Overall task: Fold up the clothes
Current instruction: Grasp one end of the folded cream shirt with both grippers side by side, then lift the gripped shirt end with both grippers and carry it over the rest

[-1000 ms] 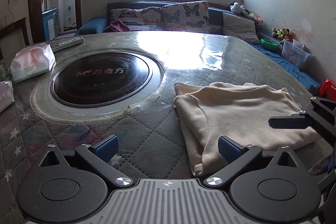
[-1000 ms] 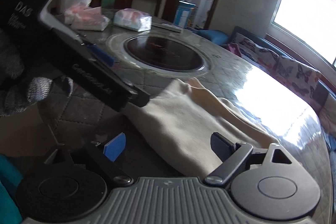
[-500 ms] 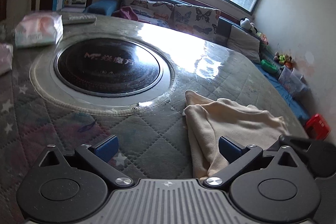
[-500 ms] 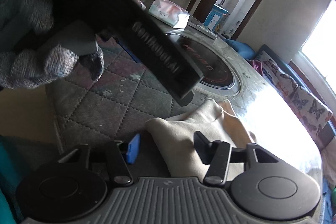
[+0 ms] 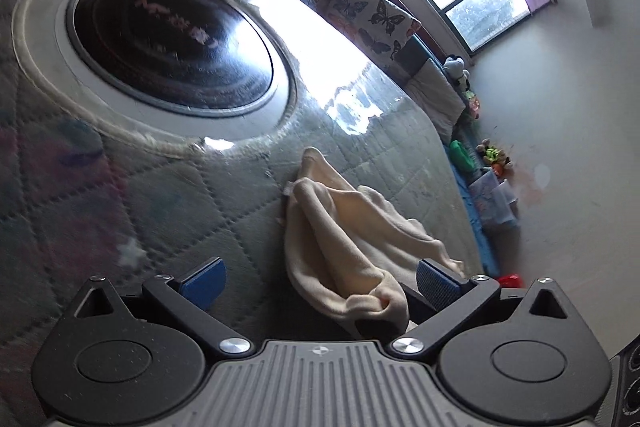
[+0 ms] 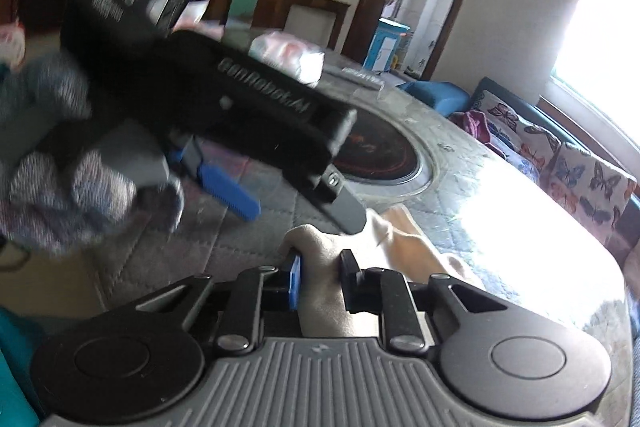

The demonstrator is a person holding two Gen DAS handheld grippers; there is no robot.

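Garment [image 5: 344, 227]: cream knit, bunched on the quilted worktop [image 5: 168, 211], near edge lifted; far part draped beside the round dark inset [image 5: 172, 39].
Right tongs [image 6: 320, 277]: closed on a gathered hem fold of the garment, cloth pinched between blue pad and black finger.
Left tongs [image 5: 320, 277]: spread wide, nothing held; garment bulge sitting between the fingers, nearer the right one, touching neither pad as far as can be told.
Left tongs from right view [image 6: 300, 203]: blurred, tilted down, tip just above the cloth next to the right grip.
Step in hand, by judgement: securing a second hold on the same edge.
Doing it well: slide along the hem away from the right grip before closing; catch the same layers, not a stray fold; pinch deep, cloth well inside the pads.
Then: pull apart until the edge is taut, lift evenly, lay flat clear of the glossy inset.
Risk: closing on the bulge locks in the crumple.
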